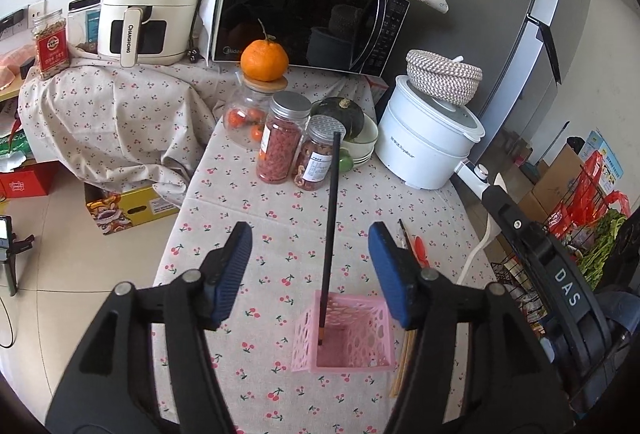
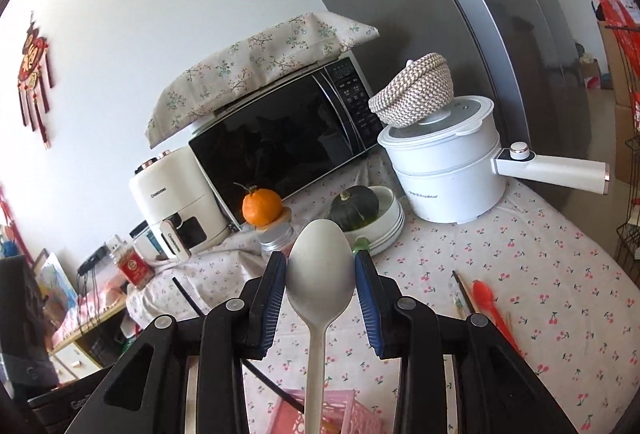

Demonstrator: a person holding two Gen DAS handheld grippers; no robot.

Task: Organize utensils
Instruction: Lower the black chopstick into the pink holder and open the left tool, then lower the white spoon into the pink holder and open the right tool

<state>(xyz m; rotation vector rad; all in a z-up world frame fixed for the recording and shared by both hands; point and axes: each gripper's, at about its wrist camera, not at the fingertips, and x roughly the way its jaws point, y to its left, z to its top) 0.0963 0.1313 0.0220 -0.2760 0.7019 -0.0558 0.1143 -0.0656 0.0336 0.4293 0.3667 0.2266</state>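
Observation:
A pink lattice basket point(image 1: 348, 298) stands on the cherry-print tablecloth. A black chopstick point(image 1: 331, 218) leans upright in it, rising between the fingers of my left gripper point(image 1: 310, 234), which is open and does not touch it. My right gripper point(image 2: 320, 262) is shut on a white spoon point(image 2: 320, 274); its pads press the sides of the bowl and the handle hangs down over the pink basket point(image 2: 344, 418). The black chopstick point(image 2: 188, 298) shows to the left behind the fingers. A red spoon point(image 2: 486, 298) and a brown chopstick point(image 2: 464, 294) lie on the cloth to the right.
Behind the basket stand two jars point(image 1: 280, 137), a glass jar topped by an orange point(image 1: 264, 59), stacked bowls with a dark squash point(image 1: 340, 111) and a white electric pot point(image 1: 428, 141). A microwave point(image 1: 304, 21) and an air fryer point(image 1: 152, 1) line the back. The table edge drops off on the left.

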